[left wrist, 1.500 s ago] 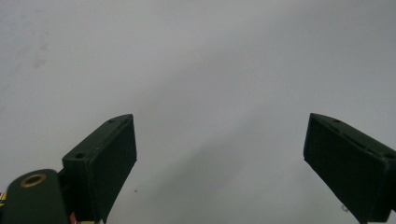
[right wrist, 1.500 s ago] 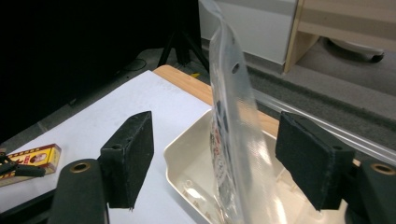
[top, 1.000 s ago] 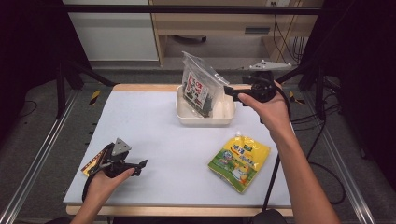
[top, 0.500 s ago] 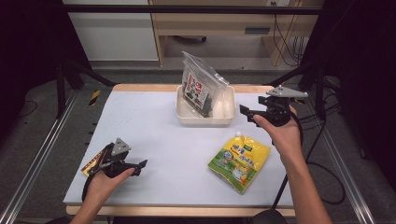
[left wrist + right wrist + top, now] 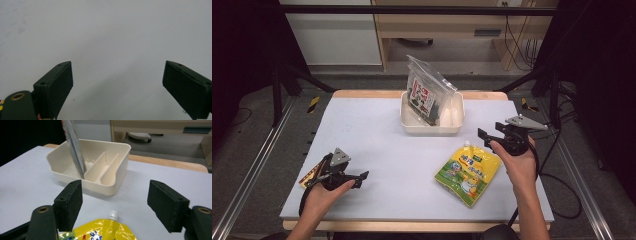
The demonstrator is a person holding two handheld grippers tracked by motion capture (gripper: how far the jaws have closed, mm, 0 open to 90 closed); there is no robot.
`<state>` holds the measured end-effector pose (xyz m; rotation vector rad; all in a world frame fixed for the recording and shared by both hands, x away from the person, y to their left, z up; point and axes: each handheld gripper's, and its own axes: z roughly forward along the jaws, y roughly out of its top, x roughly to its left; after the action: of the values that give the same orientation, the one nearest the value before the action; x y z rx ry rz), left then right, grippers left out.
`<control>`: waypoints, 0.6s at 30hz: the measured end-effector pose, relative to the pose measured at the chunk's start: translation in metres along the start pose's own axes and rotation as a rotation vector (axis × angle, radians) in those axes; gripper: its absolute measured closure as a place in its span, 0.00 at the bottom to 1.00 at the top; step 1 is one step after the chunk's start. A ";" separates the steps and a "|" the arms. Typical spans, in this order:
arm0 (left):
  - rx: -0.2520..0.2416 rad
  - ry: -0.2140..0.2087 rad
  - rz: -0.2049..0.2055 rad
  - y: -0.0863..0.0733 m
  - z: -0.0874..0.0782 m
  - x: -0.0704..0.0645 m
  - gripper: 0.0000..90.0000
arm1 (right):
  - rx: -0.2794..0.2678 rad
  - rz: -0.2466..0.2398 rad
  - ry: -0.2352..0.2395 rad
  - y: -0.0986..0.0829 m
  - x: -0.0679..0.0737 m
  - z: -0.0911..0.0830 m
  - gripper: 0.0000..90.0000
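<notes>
Table: my work surface is a pale grey-white mat [image 5: 377, 135] across the middle of the high view, with a wooden edge showing along its top and bottom.
Room: dark floor around it, metal rails down the left and right edges, a pale cabinet at upper left, a wooden desk with cables at upper centre.
Bin: a cream divided bin [image 5: 456, 120] sits at upper centre of the mat; a clear bag [image 5: 428, 92] with a printed label stands tilted in its left part.
Pouch: the yellow spouted pouch [image 5: 468, 171] lies flat at lower right of centre.
Right gripper: my right gripper [image 5: 486, 136], right of the pouch's spout, jaws wide, holding nothing.
Left gripper: my left gripper [image 5: 360, 179] at lower left, jaws wide over bare mat.
</notes>
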<state>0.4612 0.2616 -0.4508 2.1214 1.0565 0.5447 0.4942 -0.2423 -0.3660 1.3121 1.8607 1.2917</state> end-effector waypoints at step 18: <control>0.010 0.008 0.030 0.001 0.001 -0.003 0.10 | 0.067 0.033 -0.093 -0.047 -0.016 0.005 0.41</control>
<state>0.4611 0.2582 -0.4510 2.1483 1.0352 0.5645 0.4854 -0.2584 -0.4123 1.4187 1.8388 1.1733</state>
